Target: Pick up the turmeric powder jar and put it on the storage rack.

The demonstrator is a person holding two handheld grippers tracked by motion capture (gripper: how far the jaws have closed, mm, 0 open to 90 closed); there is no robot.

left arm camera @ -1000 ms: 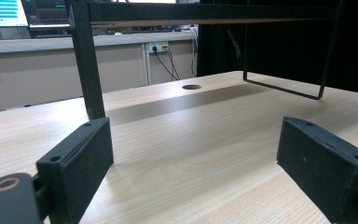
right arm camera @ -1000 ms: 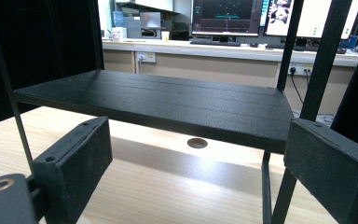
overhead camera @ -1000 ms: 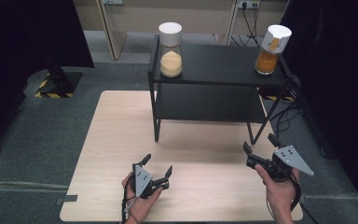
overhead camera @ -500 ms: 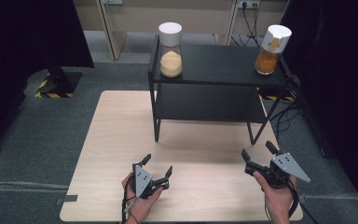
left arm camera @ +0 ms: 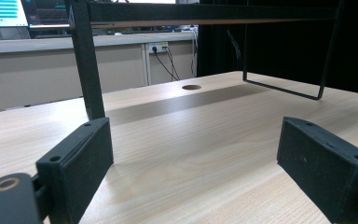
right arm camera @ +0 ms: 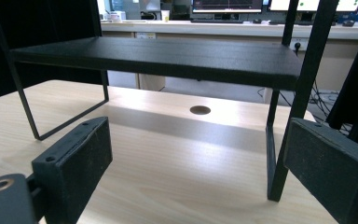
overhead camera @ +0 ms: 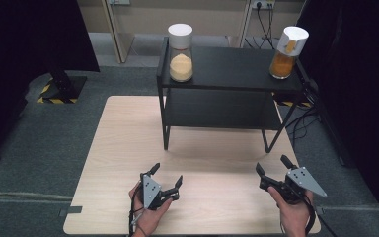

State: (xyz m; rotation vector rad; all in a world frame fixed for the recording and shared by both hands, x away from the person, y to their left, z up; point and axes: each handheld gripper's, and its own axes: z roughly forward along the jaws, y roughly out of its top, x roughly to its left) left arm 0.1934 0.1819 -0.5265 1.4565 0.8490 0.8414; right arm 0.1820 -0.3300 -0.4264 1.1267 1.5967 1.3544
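A black two-tier metal shelf [overhead camera: 227, 66] stands at the far side of the wooden table [overhead camera: 128, 143]. On its top stand a white-lidded jar of pale grains [overhead camera: 181, 53] at the left and a white-lidded jar of orange-brown contents [overhead camera: 286, 52] at the right. My left gripper [overhead camera: 167, 175] is held low near the table's front edge, open and empty. My right gripper [overhead camera: 272, 165] hovers at the front right, also open with nothing between its jaws. In the left gripper view the shelf leg [left arm camera: 87, 60] rises ahead; the right gripper view faces the lower shelf board [right arm camera: 168, 56].
A round cable hole [right arm camera: 200, 110] is cut in the tabletop under the shelf. Dark curtains hang on both sides. Cables [overhead camera: 296, 123] trail on the grey floor at the right. A yellow-black striped base [overhead camera: 59, 89] sits on the floor at the left.
My right gripper has moved slightly toward the table's front edge and a bit left. The left gripper has stayed where it was.
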